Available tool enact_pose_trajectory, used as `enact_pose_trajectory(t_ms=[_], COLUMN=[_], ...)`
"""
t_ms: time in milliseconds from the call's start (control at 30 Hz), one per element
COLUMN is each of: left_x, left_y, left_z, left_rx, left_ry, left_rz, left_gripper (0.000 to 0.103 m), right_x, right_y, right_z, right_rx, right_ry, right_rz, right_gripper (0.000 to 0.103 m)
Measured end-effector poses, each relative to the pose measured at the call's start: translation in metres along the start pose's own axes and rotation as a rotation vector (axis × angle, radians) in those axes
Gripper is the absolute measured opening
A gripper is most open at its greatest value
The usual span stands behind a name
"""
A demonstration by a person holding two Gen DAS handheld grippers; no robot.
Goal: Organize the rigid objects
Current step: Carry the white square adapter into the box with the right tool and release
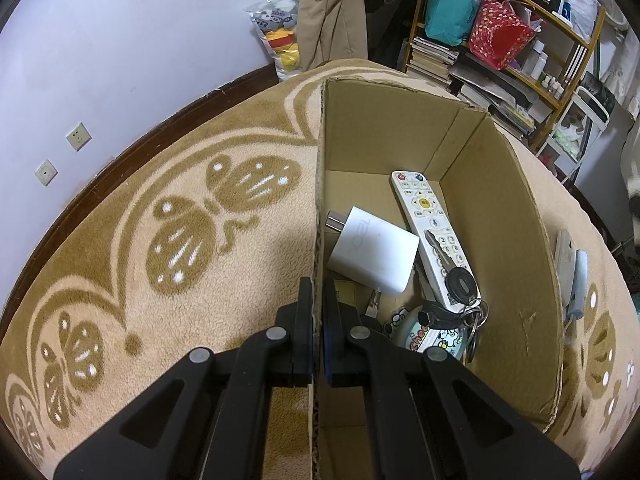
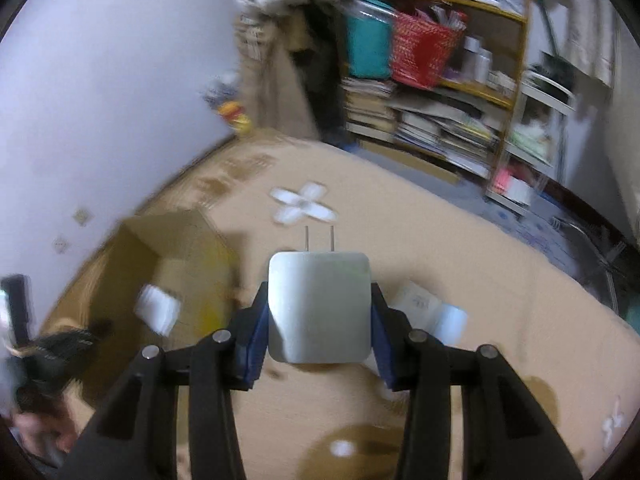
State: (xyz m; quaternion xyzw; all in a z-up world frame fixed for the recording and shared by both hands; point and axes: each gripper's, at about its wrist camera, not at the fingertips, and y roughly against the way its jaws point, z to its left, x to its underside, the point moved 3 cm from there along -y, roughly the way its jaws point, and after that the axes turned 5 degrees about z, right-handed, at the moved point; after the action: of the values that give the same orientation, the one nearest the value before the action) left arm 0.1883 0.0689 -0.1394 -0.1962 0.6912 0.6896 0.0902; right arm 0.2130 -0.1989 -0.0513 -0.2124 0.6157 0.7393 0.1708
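Beige fleece blanket [image 1: 120, 240] with brown butterfly motifs, covering the work surface and filling the left of the left wrist view. Left gripper [image 1: 318, 292]: black, blue-padded, jaws drawn nearly together and pinching the left wall of the cardboard box [image 1: 500, 208], one finger outside and one inside. Box: open-topped, standing on the blanket. Contents, left to right: white charger [image 1: 374, 252], prongs pointing toward the left wall, lying partly on the lower end of the white remote control [image 1: 428, 224], which runs lengthwise along the floor of the box; a key [image 1: 448, 264] with a black head resting on the remote's keypad, joined to a key ring [image 1: 474, 320]; a round cartoon-printed item [image 1: 428, 336] in the near corner, partly hidden, kind not determinable. Outside the box's right wall, on the blanket: two pale slim objects [image 1: 572, 272], lying side by side. Background: wooden shelving [image 1: 500, 52] with books, a teal bag and a red bag. Right wrist view, blurred: the box [image 2: 176, 248] at left, well apart from the right gripper [image 2: 319, 312], whose jaws stand moderately apart and clamp a second white charger [image 2: 319, 308] by its sides, the two metal prongs [image 2: 320, 238] pointing away from the camera, held above the blanket.
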Motion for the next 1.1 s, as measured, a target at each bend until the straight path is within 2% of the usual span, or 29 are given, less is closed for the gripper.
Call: enact_pose_trajectory(t_ms=[133, 267, 367, 467, 600, 700, 833, 933, 1067, 1100], left_x=[-0.001, -0.001, 0.000, 0.000, 0.000, 0.000, 0.000, 0.001, 0.001, 0.001], left_y=[0.001, 0.000, 0.000, 0.000, 0.000, 0.000, 0.000, 0.000, -0.001, -0.001], left_z=[0.001, -0.001, -0.001, -0.001, -0.001, -0.001, 0.000, -0.001, -0.002, -0.002], left_rx=[-0.006, -0.010, -0.009, -0.010, -0.007, -0.004, -0.005, -0.003, -0.001, 0.004], left_ry=[-0.004, -0.004, 0.000, -0.001, 0.003, 0.004, 0.001, -0.002, 0.005, 0.003], left_rz=[-0.003, -0.005, -0.006, -0.006, -0.006, -0.006, -0.003, -0.003, -0.003, -0.002], left_gripper=[0.003, 0.003, 0.003, 0.003, 0.003, 0.003, 0.003, 0.003, 0.003, 0.003], right_x=[-0.011, -0.013, -0.008, 0.002, 0.015, 0.019, 0.018, 0.014, 0.012, 0.011], right_y=[0.002, 0.003, -0.005, -0.018, -0.035, -0.036, -0.037, -0.032, -0.028, -0.026], right_z=[0.045, 0.081, 0.104, 0.118, 0.125, 0.128, 0.125, 0.123, 0.124, 0.124], right_rx=[-0.075, -0.177, -0.264, -0.304, -0.274, -0.230, -0.224, -0.170, -0.195, -0.189], right_ry=[0.051, 0.051, 0.036, 0.023, 0.037, 0.083, 0.080, 0.113, 0.120, 0.122], right_rz=[-0.008, -0.008, 0.016, 0.058, 0.105, 0.098, 0.104, 0.068, 0.067, 0.060], right_gripper=[0.048, 0.048, 0.048, 0.048, 0.048, 0.048, 0.048, 0.048, 0.049, 0.052])
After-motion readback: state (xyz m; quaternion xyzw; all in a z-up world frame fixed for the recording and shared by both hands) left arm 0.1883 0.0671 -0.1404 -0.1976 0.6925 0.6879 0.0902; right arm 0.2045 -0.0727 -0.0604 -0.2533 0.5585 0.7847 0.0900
